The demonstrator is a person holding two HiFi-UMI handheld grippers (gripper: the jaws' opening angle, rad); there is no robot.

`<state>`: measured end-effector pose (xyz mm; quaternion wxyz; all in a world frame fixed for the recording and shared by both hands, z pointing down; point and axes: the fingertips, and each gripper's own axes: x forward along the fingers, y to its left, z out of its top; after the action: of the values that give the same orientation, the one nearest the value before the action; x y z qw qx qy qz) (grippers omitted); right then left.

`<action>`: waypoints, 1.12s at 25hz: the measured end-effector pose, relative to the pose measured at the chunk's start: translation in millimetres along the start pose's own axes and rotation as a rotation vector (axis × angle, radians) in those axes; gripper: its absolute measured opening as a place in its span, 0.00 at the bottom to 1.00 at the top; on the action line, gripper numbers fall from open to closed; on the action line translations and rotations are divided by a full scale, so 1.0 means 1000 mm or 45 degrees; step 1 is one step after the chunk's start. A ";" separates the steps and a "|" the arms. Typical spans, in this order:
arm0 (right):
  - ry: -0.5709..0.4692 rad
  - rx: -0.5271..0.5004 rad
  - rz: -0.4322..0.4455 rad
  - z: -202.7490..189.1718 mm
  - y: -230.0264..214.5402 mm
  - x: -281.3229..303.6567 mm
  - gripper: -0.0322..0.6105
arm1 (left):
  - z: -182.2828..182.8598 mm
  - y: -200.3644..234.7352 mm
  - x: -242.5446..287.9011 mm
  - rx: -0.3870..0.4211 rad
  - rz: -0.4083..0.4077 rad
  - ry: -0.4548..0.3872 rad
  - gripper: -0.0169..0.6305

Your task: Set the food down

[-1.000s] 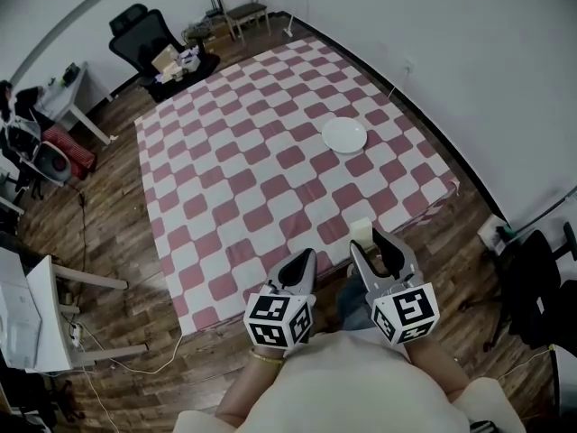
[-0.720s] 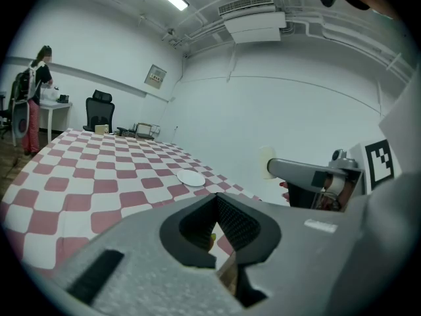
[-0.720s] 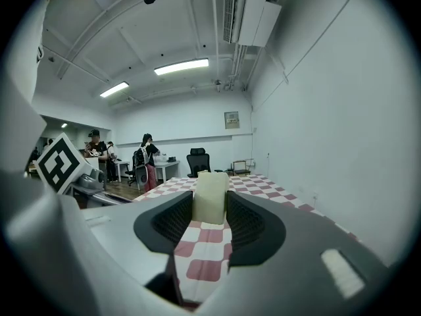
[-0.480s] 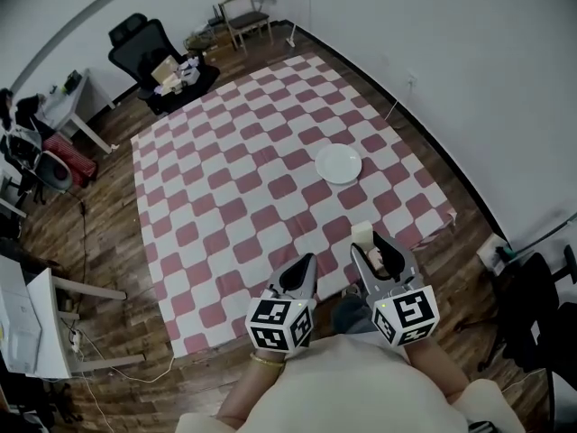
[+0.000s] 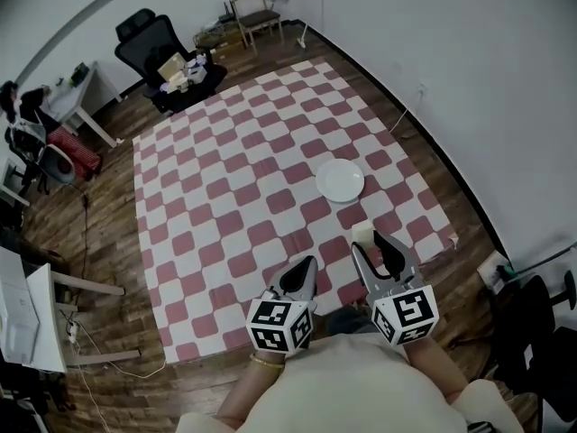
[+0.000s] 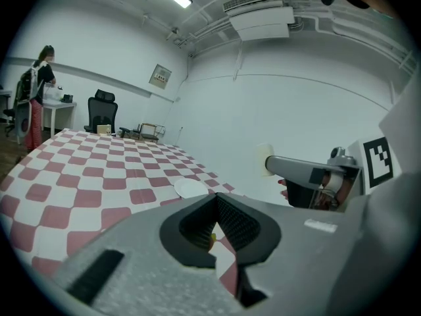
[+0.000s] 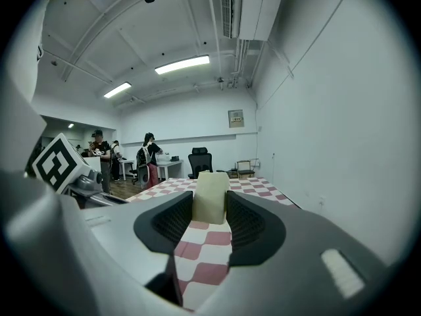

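I have walked closer to the plate on the cloth, my right gripper squeezing the pale food block up in the air, my left gripper closed on nothing, and letting go this high could make it bounce away.

Head camera looks down; gripper cameras, seemingly low, share cloth

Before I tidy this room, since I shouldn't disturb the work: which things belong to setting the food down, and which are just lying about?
Job: food block, held in right gripper; white plate; checkered cloth.
Lying about: office chair; wooden chair; white desk.
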<state>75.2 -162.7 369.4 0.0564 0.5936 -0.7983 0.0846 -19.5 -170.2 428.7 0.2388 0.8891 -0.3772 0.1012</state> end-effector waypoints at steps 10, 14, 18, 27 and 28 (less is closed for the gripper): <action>0.024 -0.006 0.055 0.007 -0.041 0.032 0.31 | 0.018 0.004 0.039 -0.038 0.072 -0.025 0.03; 0.040 -0.010 0.088 0.006 -0.054 0.040 0.31 | 0.018 0.007 0.051 -0.059 0.111 -0.021 0.03; 0.051 -0.017 0.125 0.004 -0.067 0.049 0.31 | 0.020 0.010 0.065 -0.073 0.153 -0.032 0.03; 0.092 -0.036 0.213 -0.005 -0.096 0.074 0.31 | 0.022 0.012 0.092 -0.107 0.241 -0.046 0.03; 0.098 -0.040 0.223 -0.007 -0.099 0.077 0.31 | 0.022 0.012 0.094 -0.112 0.251 -0.047 0.03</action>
<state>147.3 -261.6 397.9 0.0888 0.5168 -0.8457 0.0994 37.1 -247.4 448.2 0.2597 0.8380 -0.4713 0.0911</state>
